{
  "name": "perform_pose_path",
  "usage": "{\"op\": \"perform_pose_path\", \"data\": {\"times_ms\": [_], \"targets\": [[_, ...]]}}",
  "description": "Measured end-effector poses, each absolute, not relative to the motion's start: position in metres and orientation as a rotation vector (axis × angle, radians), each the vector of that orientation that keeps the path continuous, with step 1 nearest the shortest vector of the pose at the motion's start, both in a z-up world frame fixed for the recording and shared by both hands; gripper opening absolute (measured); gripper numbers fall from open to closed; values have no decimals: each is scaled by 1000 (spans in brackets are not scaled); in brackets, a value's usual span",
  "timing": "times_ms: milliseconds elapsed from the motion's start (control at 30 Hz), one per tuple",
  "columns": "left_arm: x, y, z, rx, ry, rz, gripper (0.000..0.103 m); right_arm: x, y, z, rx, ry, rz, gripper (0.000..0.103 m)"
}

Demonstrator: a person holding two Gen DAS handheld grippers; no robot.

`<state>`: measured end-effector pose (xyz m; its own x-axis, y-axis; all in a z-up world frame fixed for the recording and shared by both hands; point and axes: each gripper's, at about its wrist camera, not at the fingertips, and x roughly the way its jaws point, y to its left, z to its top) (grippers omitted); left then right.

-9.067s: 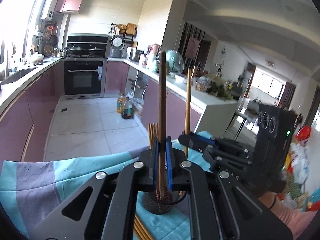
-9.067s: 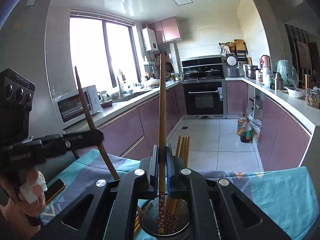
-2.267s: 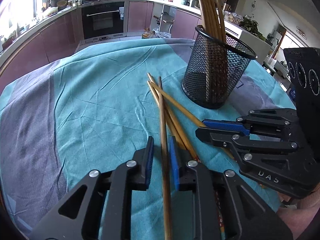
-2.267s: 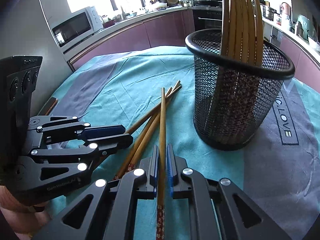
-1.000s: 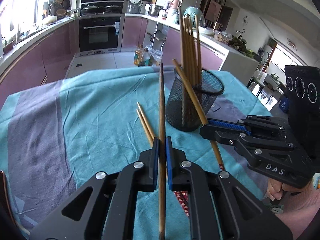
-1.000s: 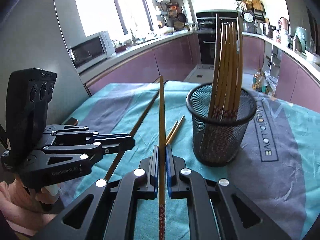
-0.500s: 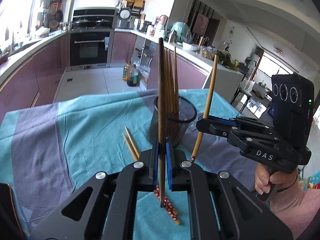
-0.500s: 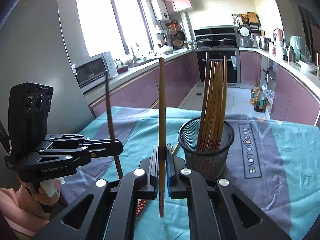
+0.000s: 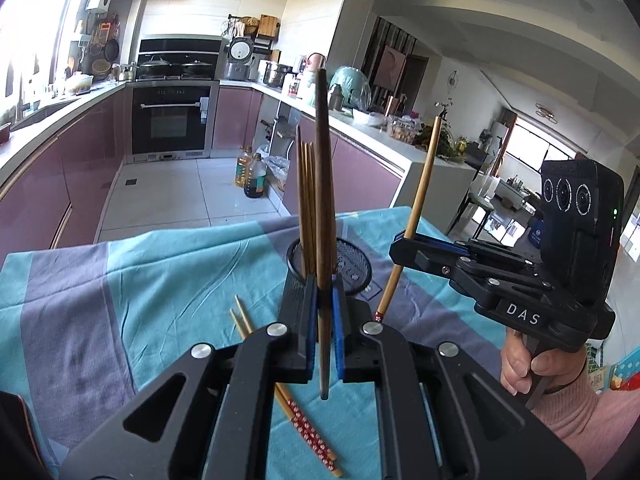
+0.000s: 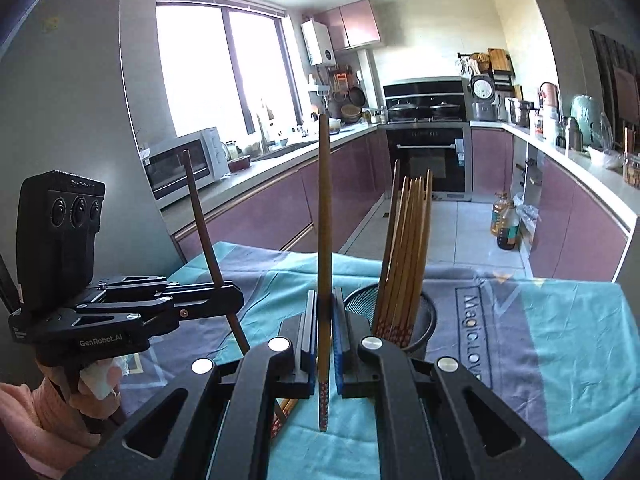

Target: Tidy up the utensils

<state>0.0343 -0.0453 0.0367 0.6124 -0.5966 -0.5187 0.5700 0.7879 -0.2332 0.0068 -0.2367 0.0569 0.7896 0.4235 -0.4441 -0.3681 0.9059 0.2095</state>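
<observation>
My left gripper (image 9: 323, 312) is shut on a dark brown chopstick (image 9: 322, 184), held upright above the table just in front of the black mesh holder (image 9: 352, 268). My right gripper (image 10: 324, 320) is shut on a lighter chopstick (image 10: 324, 208) with a red patterned end, also upright, left of the holder (image 10: 416, 320). Several chopsticks (image 10: 404, 248) stand in the holder. Two chopsticks (image 9: 296, 404) lie on the teal cloth below my left gripper. Each gripper shows in the other's view: the right one (image 9: 404, 242) and the left one (image 10: 232, 300).
The table is covered by a teal and grey cloth (image 9: 160, 280). Its far edge drops to the kitchen floor (image 9: 176, 192), with purple cabinets and an oven beyond. A dark object (image 9: 12, 416) lies at the cloth's left edge.
Both grippers lifted their chopsticks from lying on the cloth to upright and moved closer to the holder, now higher above it than half a second ago.
</observation>
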Motion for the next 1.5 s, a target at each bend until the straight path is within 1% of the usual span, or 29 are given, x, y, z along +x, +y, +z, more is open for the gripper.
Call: {"op": "perform_pose_path", "data": {"times_ms": [833,1133,1500], "targets": [[50,-69,94,-37,449,-689,7,26,-249,95,94,395,391,6],[58,-74,87,-40,465,-679,7,39,-249,93,102,386,374,6],[72,-81,73,-20,520,-654,7,54,-243,78,109,425,353,6]]}}
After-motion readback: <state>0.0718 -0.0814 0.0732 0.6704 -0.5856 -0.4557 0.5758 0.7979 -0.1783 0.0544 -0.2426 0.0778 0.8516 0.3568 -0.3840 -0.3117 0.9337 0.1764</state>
